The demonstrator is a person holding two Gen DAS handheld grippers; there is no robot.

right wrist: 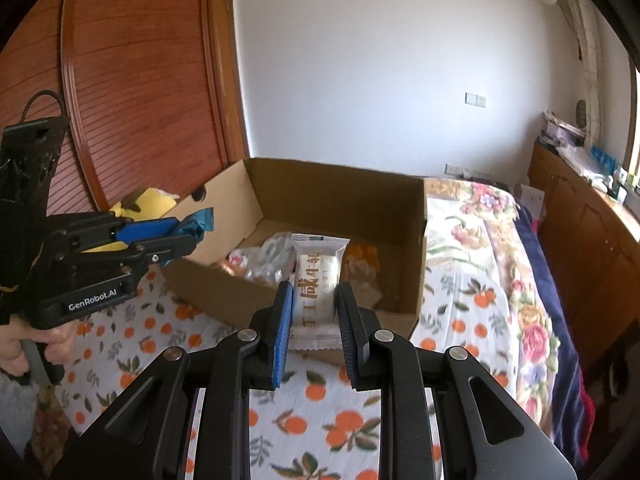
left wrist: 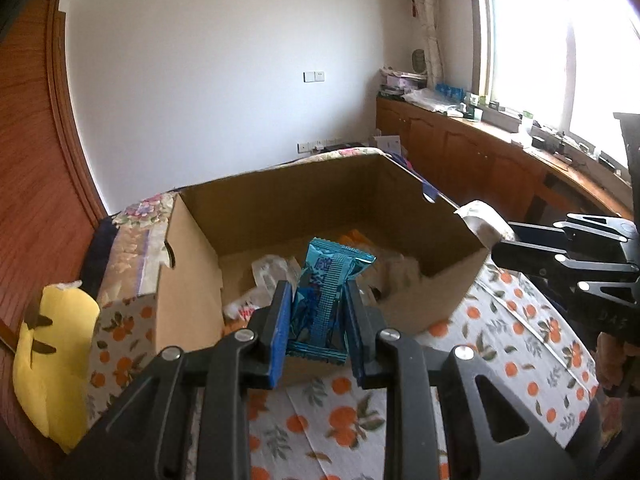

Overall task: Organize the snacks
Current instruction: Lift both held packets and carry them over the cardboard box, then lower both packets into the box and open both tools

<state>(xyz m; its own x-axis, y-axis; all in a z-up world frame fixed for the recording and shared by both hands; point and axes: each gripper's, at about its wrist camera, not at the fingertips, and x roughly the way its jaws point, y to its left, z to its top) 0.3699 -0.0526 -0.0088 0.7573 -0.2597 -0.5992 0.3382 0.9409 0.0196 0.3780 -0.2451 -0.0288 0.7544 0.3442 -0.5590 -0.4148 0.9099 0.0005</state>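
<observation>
My left gripper (left wrist: 316, 296) is shut on a blue foil snack packet (left wrist: 324, 296), held upright above the near edge of an open cardboard box (left wrist: 192, 312). In the right wrist view the same left gripper (right wrist: 188, 236) comes in from the left with the blue packet (right wrist: 198, 224) at its tips. My right gripper (right wrist: 314, 296) is shut on a white snack packet (right wrist: 316, 292) with brown lettering, also above the cardboard box (right wrist: 416, 248). Several wrapped snacks (right wrist: 264, 260) lie on the box floor. The right gripper (left wrist: 500, 248) shows at the right edge of the left wrist view with the white packet (left wrist: 482, 216).
The box stands on a bed with an orange-print sheet (right wrist: 320, 412) and a floral blanket (right wrist: 480, 248). A yellow plush toy (left wrist: 52, 360) lies left of the box by a wooden wardrobe (right wrist: 140, 80). A person's hand (right wrist: 24, 344) holds the left gripper's handle. Low wooden cabinets (left wrist: 480, 160) run under the window.
</observation>
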